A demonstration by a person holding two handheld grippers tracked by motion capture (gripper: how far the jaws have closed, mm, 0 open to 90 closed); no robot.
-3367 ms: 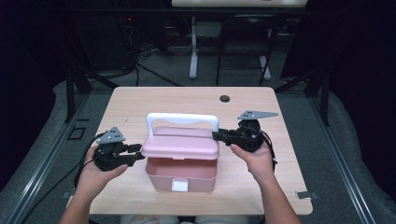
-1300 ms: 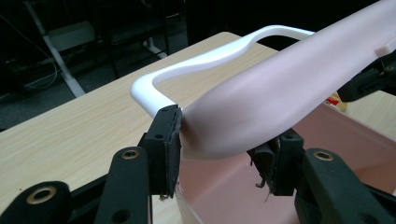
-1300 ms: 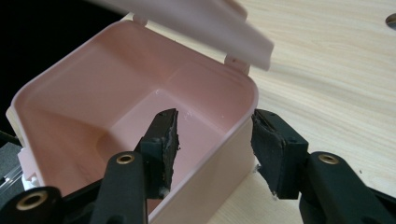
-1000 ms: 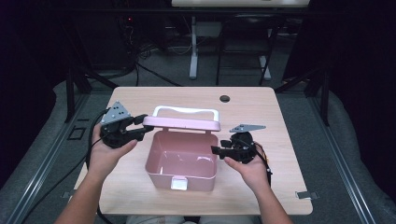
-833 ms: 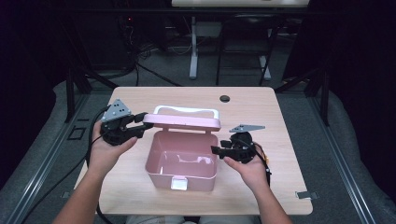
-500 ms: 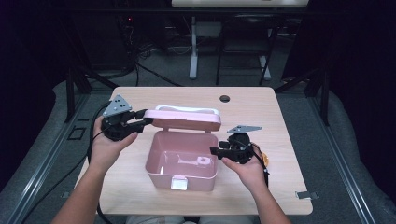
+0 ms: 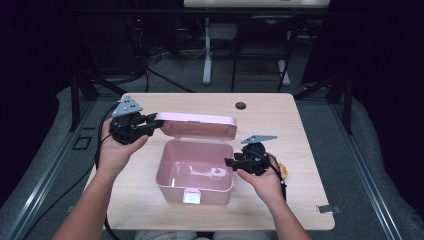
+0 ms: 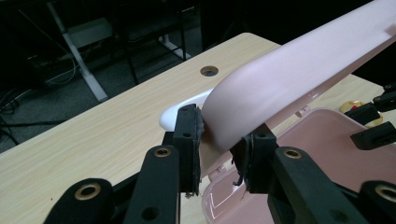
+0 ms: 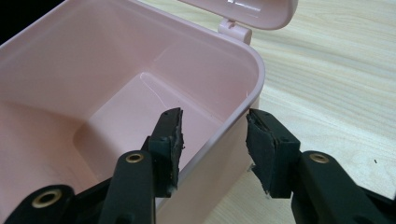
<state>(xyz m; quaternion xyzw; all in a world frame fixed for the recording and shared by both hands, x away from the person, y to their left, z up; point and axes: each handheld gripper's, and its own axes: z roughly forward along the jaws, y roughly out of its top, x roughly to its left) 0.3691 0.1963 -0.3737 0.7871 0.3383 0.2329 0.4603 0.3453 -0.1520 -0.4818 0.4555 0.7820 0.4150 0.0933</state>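
At the middle of the table (image 7: 150, 210) stands a pink box (image 7: 195, 172), its lid (image 7: 197, 126) swung up on the far-side hinge and lying nearly level above the back wall. The left gripper (image 7: 152, 124) is at the lid's left end; in the left gripper view its jaws have just been closing and now straddle the lid's rounded corner (image 8: 261, 93), one pad (image 8: 189, 140) touching the edge, the other close under it, so the grip looks nearly made. The lid's long axis runs left to right across the table, away from that gripper, and the left hand is the nearer one to it. The right gripper (image 7: 229, 161) sits at the box's right wall (image 9: 224, 135); its jaws have just been closing but stand apart, one inside the wall and one outside, not pressing. The box holds a small pale piece (image 7: 216, 172) on its floor, too blurred to name. A dark hole (image 7: 241, 105) marks the far table edge.
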